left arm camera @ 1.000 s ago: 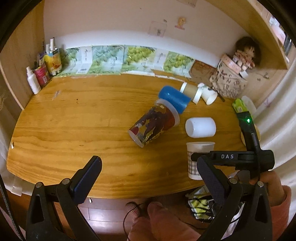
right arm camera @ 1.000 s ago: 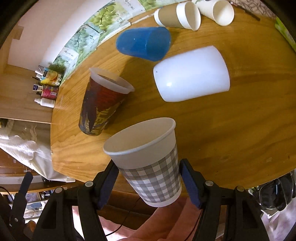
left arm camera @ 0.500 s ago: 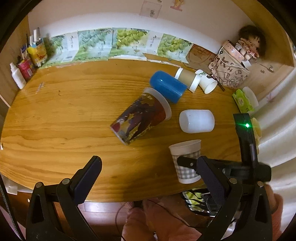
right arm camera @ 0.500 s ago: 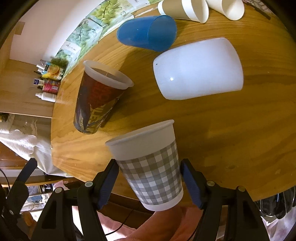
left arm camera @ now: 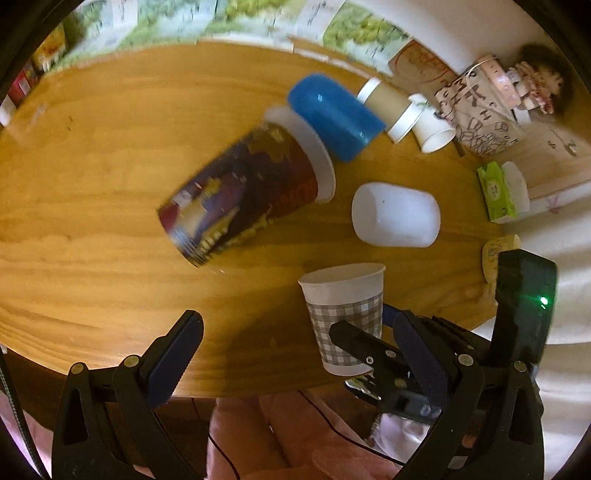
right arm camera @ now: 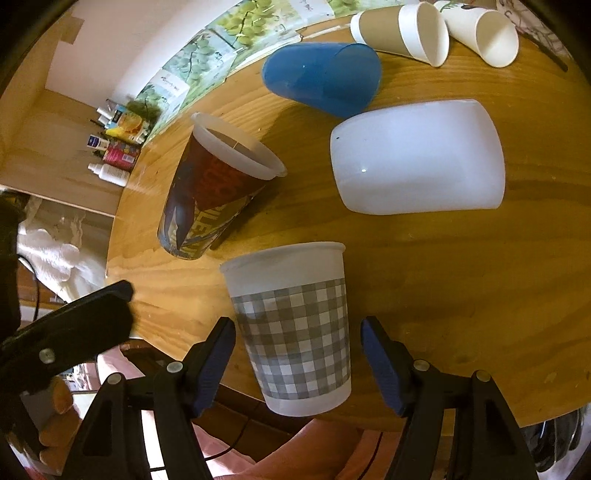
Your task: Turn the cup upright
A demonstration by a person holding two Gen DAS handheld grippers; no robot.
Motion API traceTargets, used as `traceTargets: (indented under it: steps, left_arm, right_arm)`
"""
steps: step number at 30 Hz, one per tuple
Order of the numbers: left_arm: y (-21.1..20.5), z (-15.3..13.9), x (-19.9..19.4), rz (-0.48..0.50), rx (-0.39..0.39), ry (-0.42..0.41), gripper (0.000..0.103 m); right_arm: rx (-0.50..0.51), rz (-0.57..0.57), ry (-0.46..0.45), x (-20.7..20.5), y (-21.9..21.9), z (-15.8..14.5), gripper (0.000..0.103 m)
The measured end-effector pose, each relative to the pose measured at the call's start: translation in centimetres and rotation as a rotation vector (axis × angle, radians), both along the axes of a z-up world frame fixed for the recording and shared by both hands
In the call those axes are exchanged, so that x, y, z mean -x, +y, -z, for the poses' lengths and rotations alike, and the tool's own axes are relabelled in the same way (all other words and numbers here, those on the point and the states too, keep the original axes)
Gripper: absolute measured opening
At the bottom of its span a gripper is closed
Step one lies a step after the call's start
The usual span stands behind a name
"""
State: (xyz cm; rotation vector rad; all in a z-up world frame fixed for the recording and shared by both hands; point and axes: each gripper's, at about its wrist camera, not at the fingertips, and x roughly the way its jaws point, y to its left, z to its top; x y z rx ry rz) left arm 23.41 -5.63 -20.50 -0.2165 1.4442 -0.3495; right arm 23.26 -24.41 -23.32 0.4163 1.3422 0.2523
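A grey-checked paper cup (right arm camera: 295, 328) stands upright on the wooden table (right arm camera: 461, 277) near its front edge; it also shows in the left wrist view (left arm camera: 345, 314). My right gripper (right arm camera: 299, 354) is open, its fingers either side of the cup with small gaps. My left gripper (left arm camera: 295, 347) is open and empty over the table's front edge, left of the cup. A printed cup (left arm camera: 251, 192), a blue cup (left arm camera: 334, 118) and a white cup (left arm camera: 397, 214) lie on their sides.
Two paper cups (right arm camera: 402, 33) lie on their sides at the back. Bottles (right arm camera: 114, 147) stand at the back left corner. A patterned bag with a doll (left arm camera: 484, 110) and a green tissue pack (left arm camera: 496, 192) sit at the right.
The right gripper's fingers have opened and let go of the checked cup, which now stands on the table. The left gripper has moved forward and to the right.
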Motion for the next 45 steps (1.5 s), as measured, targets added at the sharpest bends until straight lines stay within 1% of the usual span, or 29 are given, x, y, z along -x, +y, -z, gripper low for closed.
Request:
traceTargets:
  steps: [4,8,19,21,24,25,29,33,37,42,45]
  left_arm:
    - [-0.4,1.3,-0.2,-0.024,0.031,0.066,0.102]
    - [-1.0,2.1,-0.4,-0.045,0.05,0.109,0.102]
    - [-2.7,4.6,-0.7,-0.098,0.095,0.247,0.101]
    - [-2.7,4.9,-0.7,-0.116,0.095,0.274,0.099]
    - [-2.5,5.3,-0.8,-0.149,0.122,0.303,0.097]
    - [-2.4,5.4,-0.8,-0.16,0.131,0.308,0.095]
    - [-2.1,5.9,-0.8,-0.197,0.158,0.318,0.094]
    - [-1.7,6.6,-0.9,-0.227,0.2,0.333,0.084]
    - [-1.3,6.8,-0.8,-0.234,0.233,0.336,0.072]
    - [-1.6,6.7,-0.8,-0.223,0.23,0.312,0.07]
    - [-1.9,6.4,-0.9,-0.212,0.219,0.284,0.069]
  right_arm:
    - [-0.009,-0.025,0.001,0.1,-0.2,0.1,0.071]
    - [-0.03,-0.067,0.009,0.4,-0.3,0.6,0.071]
    - [-0.046,-0.165,0.025,1.2,-0.6,1.4,0.071]
    - [-0.052,-0.185,0.031,1.3,-0.7,1.6,0.071]
    - [-0.057,-0.198,0.024,1.4,-0.8,1.6,0.073]
    - [-0.059,-0.198,0.021,1.4,-1.0,1.5,0.073]
    - [-0.067,-0.198,0.007,1.5,-1.6,1.3,0.074]
    - [-0.061,-0.2,-0.003,1.5,-1.4,0.9,0.074]
    - [-0.056,-0.201,-0.01,2.2,-1.4,0.4,0.074]
    - [-0.051,-0.217,-0.02,2.9,-0.9,-0.1,0.074]
    - [-0.045,-0.22,-0.022,3.2,-0.9,-0.4,0.074]
